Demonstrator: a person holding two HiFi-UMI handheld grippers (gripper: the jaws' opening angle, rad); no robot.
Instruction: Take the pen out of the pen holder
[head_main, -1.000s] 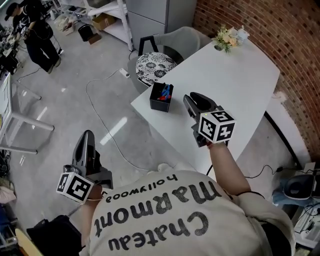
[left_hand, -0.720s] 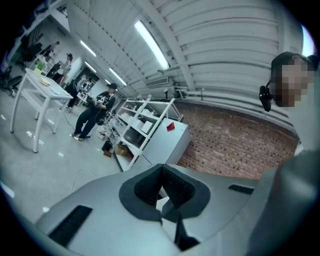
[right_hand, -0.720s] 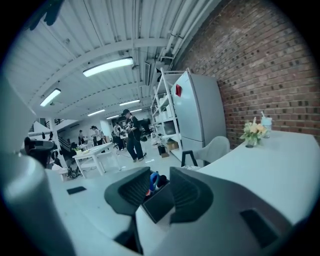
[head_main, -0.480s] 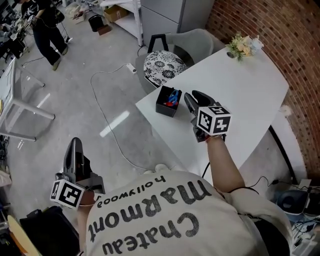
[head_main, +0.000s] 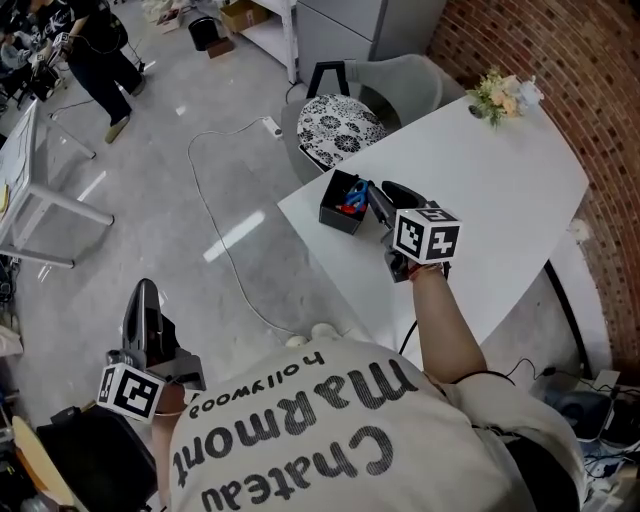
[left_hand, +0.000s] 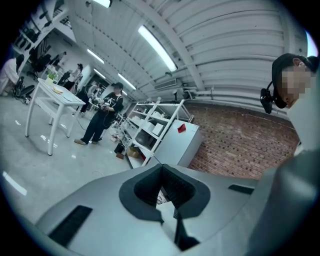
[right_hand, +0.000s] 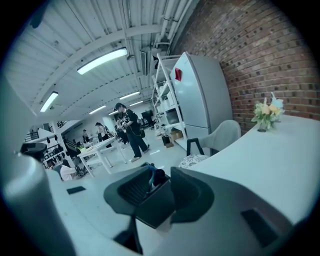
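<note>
Jaws closed on nothing at the left hand-held gripper, low over the grey floor, well apart from the white table. Black square pen holder upright by the table's near corner, blue and red pens inside. Right hand-held gripper just beside the holder, jaws apart, framing it, gripping nothing.

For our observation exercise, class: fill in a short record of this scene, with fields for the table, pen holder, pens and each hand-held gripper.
table: white, beside a brick wall
pen holder: black box near the table's edge
pens: blue and red, standing in the holder
right hand-held gripper: open, empty, aimed at the holder, tips close to the pens
left hand-held gripper: shut, empty, low, away from the table
task state: no pen out yet
</note>
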